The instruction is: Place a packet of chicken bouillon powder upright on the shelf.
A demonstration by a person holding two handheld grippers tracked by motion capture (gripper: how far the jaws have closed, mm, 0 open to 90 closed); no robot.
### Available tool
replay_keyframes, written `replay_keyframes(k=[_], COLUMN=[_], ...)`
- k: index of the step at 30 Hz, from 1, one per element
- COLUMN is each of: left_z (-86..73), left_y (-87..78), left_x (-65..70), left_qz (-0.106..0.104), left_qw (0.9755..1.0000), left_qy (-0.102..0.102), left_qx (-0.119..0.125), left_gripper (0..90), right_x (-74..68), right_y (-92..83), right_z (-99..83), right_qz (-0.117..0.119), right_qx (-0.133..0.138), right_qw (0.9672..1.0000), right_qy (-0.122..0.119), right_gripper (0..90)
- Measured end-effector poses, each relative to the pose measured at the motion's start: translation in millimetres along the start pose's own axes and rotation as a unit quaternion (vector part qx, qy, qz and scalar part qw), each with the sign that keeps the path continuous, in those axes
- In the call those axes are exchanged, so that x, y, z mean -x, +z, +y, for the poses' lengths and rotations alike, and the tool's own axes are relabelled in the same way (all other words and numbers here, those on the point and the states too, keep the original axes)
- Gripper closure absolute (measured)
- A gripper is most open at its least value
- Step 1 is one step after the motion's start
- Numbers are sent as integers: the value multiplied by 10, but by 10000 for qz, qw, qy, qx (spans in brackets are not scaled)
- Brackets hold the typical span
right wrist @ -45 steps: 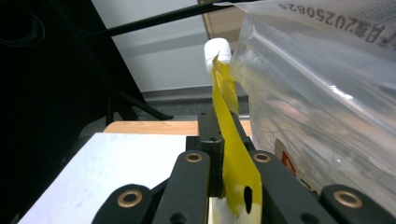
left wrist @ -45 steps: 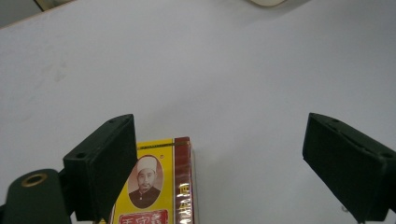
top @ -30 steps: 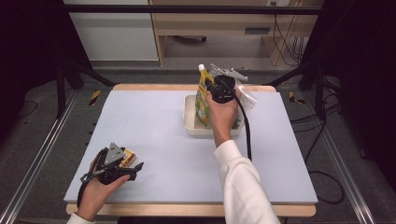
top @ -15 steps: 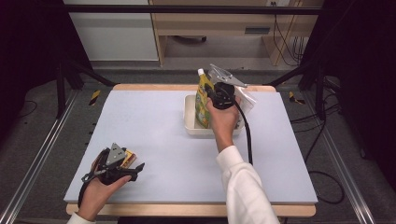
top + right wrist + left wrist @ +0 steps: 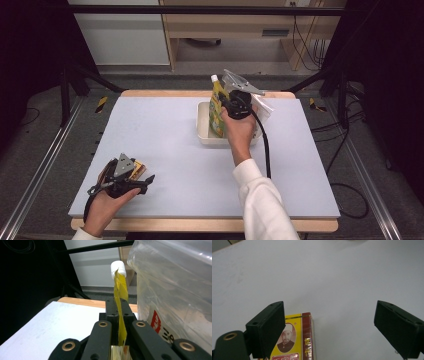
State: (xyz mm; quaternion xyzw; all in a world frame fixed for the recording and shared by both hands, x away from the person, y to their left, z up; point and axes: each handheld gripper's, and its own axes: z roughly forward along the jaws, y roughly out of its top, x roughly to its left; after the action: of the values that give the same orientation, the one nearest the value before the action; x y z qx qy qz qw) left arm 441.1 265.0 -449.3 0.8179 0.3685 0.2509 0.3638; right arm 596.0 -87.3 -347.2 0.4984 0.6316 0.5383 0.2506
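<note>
yellow spouted pouch point(image 5: 217, 107) stands upright in the white tray point(image 5: 202, 131) near the far edge of the table point(image 5: 165, 140), pinched flat between the jaws of the right gripper point(image 5: 119, 315) — they are closed tight on its thin edge, below the white cap point(image 5: 118, 268). a clear plastic bag point(image 5: 175, 285) crowds just beside it on the tray's right side. the step in hand looks like placing the pouch in the tray, or lifting it out; i cannot tell which. either way, the next move likely calls for a straight vertical path, so the pouch clears the tray wall and does not drag the bag along.

the left gripper point(image 5: 329, 325) rests low at the near left corner with its jaws wide apart, gripping nothing. a red and yellow box point(image 5: 295, 340) lies on the table against the inner face of one jaw, well short of the other.

room is generous across the middle of the table — bare surface between the two hands. the tray sits close to the far edge, so a push forward has little margin.
</note>
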Motion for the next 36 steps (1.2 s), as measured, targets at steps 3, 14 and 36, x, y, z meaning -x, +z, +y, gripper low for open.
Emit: replay_keyframes(k=[3,14,36], left_z=[-1,0,-16], left_y=[-1,-8,0], left_x=[-2,-8,-13], left_qz=[6,32,21], left_qw=[10000,10000,10000], left_qy=[-5,-20,-11], left_qx=[-1,23,-34], left_gripper=[98,96,64], right_x=[-11,-122,-195], right_y=[-4,-173,-820], right_z=[-7,-10,-474], right_qz=[23,-98,-152], right_qx=[-8,-43,-341], right_qw=[10000,9993,9925], right_qy=[-2,-364,-1164], right_gripper=[870,578,242])
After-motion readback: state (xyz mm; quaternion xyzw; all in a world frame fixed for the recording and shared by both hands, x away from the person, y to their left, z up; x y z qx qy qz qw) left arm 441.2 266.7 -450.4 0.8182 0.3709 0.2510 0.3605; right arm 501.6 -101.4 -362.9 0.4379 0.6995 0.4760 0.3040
